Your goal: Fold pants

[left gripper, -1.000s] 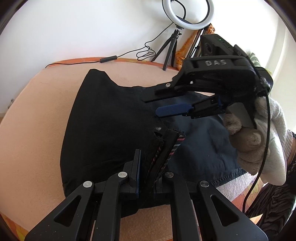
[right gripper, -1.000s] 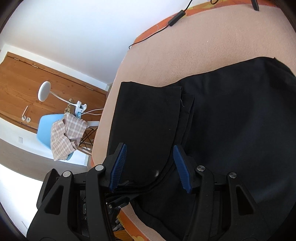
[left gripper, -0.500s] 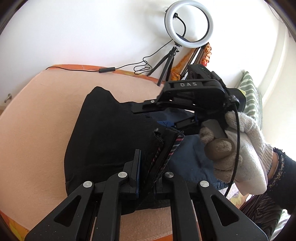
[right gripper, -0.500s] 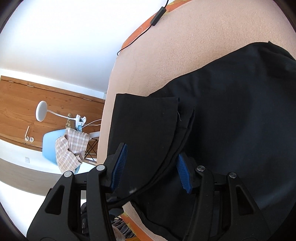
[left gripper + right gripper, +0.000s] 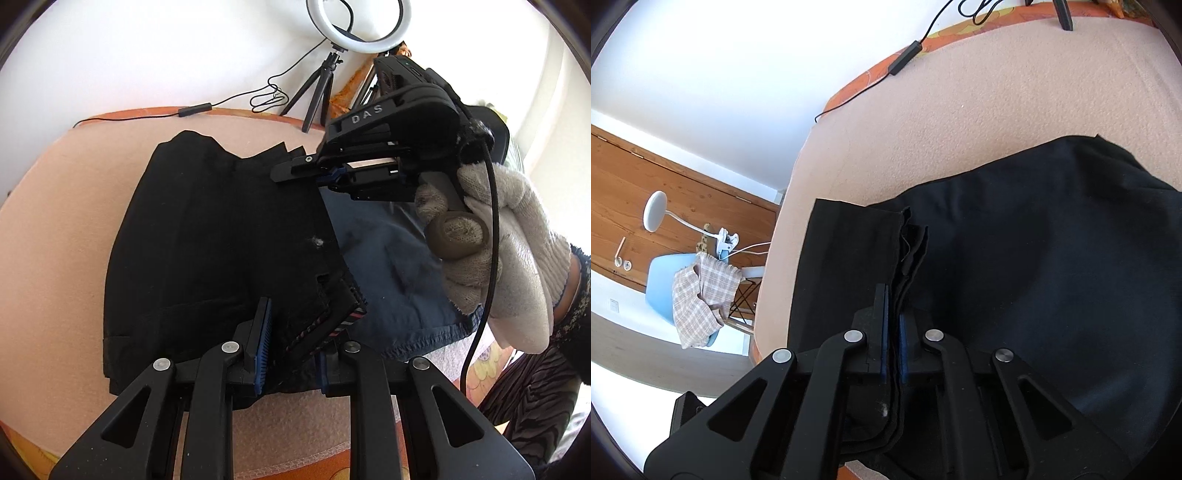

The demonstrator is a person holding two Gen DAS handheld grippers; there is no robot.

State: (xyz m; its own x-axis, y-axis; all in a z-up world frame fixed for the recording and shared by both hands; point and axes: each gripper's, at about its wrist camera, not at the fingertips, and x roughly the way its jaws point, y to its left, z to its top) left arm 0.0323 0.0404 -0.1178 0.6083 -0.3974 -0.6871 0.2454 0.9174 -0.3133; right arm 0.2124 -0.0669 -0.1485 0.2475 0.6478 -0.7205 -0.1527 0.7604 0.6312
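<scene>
Between the blue pads of the right hand-held gripper (image 5: 894,332), a stack of black hem layers of the pants (image 5: 1034,277) is now pinched: a second ago those jaws stood wide apart over the same edge, and they have since snapped together on it. Ahead of that gripper the pants spread, partly folded, across the peach-coloured padded surface (image 5: 960,110), with the leg ends lying just past the fingertips. The left hand-held gripper (image 5: 291,343) sits on the waistband (image 5: 332,314), whose striped lining shows between its fingers; its jaws are opening, so the band lies between them and no longer looks squeezed. Beyond it, to the right, a gloved hand (image 5: 498,251) carries the right gripper down onto the cloth. Judging by this, control of the fabric is passing to the right side, which seems ready to carry the leg ends over for the next fold, while the waist end is being let go.
</scene>
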